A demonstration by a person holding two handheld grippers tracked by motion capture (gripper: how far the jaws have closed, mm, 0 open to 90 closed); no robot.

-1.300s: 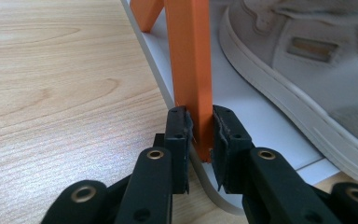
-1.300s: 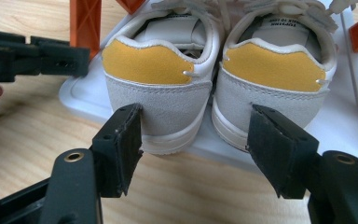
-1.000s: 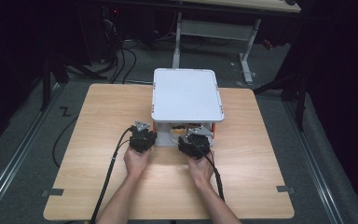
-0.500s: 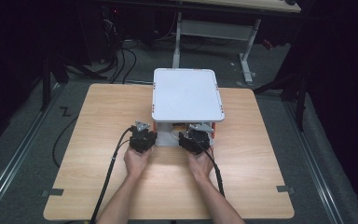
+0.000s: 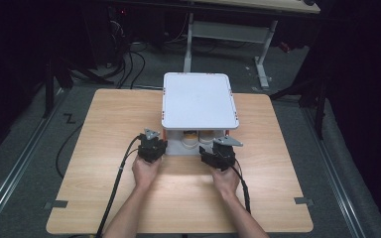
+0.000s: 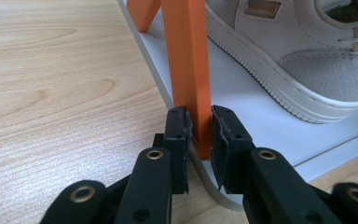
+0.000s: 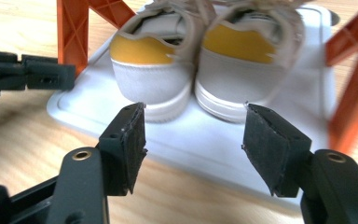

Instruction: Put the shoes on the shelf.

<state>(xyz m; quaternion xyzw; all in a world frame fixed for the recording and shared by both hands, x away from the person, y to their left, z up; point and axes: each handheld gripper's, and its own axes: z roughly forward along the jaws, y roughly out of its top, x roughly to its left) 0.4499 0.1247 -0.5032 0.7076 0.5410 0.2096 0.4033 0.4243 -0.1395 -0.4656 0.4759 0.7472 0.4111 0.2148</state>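
A small rack with a white top shelf [image 5: 198, 99] and orange posts stands on the wooden table [image 5: 104, 124]. A pair of white shoes [image 7: 151, 70] with yellow heel tabs sits on its white lower shelf [image 7: 205, 135], heels toward me. My left gripper [image 5: 151, 144] is at the rack's front left corner. In the left gripper view the left gripper [image 6: 198, 119] is shut on the orange front post [image 6: 186, 56], low down near the shelf. My right gripper [image 5: 221, 151] is at the front right; in its own view the right gripper [image 7: 193, 126] is open, facing the heels and holding nothing.
Another orange post [image 7: 354, 79] rises at the right of the right gripper view, close to the jaws. Bare wood surrounds the rack. Cables [image 5: 119, 173] trail from both grippers toward the table's near edge. Table legs and wires [image 5: 129, 54] lie on the dark floor beyond.
The right gripper has shifted slightly to the right at the rack's front. The left gripper stays at the front left post.
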